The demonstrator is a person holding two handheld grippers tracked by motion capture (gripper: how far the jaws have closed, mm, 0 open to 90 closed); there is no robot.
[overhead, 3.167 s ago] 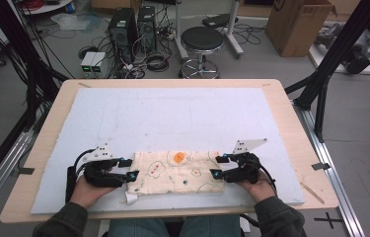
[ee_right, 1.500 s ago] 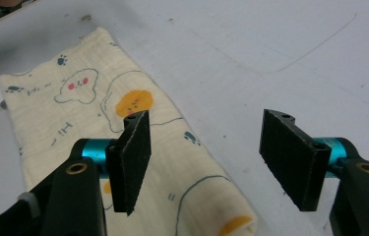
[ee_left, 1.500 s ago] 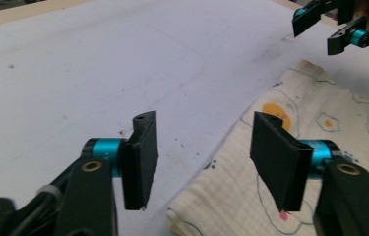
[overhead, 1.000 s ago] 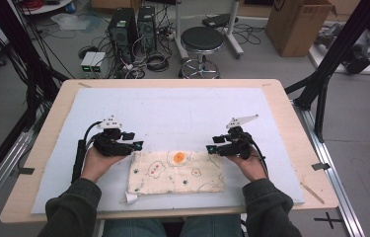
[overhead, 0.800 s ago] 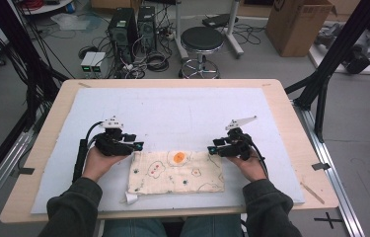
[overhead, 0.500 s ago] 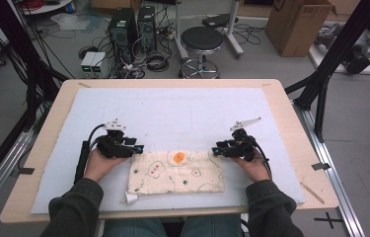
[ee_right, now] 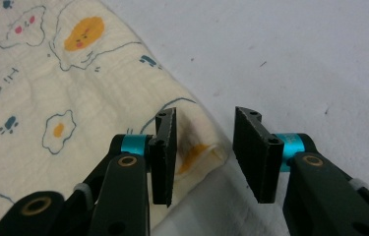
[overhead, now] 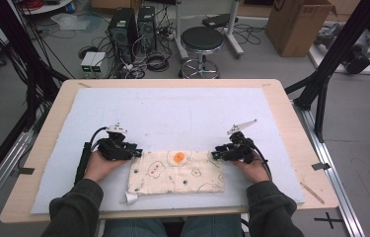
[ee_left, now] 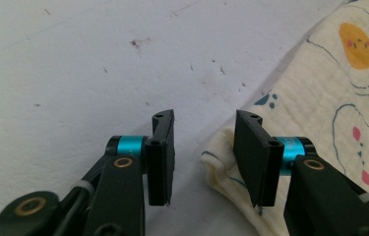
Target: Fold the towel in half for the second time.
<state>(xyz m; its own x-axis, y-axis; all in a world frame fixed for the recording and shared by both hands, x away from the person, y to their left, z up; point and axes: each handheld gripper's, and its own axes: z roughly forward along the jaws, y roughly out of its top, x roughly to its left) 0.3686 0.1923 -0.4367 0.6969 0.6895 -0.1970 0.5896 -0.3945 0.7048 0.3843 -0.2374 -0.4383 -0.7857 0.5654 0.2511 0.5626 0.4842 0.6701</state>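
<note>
— What does the work sit on?

— A wooden table (overhead: 291, 123) covered with a pale blue-white mat (overhead: 182, 113), lightly speckled with dirt. A folded cream cloth (overhead: 175, 172) printed with fried eggs lies near the mat's front edge, between the two hands.

— And around it?

— Grey floor with a round black stool (overhead: 201, 42), computer towers (overhead: 132, 27) amid tangled cables, a cardboard box (overhead: 298, 22) and black frame posts.

— The claws?

— The left gripper (ee_left: 204, 147) is at the cloth's far left corner, the right gripper (ee_right: 205, 147) at its far right corner. Both have just been closing, yet each pair of jaws stands apart. A cloth corner lies partly in each gap, unpinched.

— Anything unclear?

— A white tag (overhead: 131, 198) pokes out at the cloth's front left corner. Whether the jaw tips touch the mat, I cannot tell. The sleeves are cut off at the frame's bottom.
</note>
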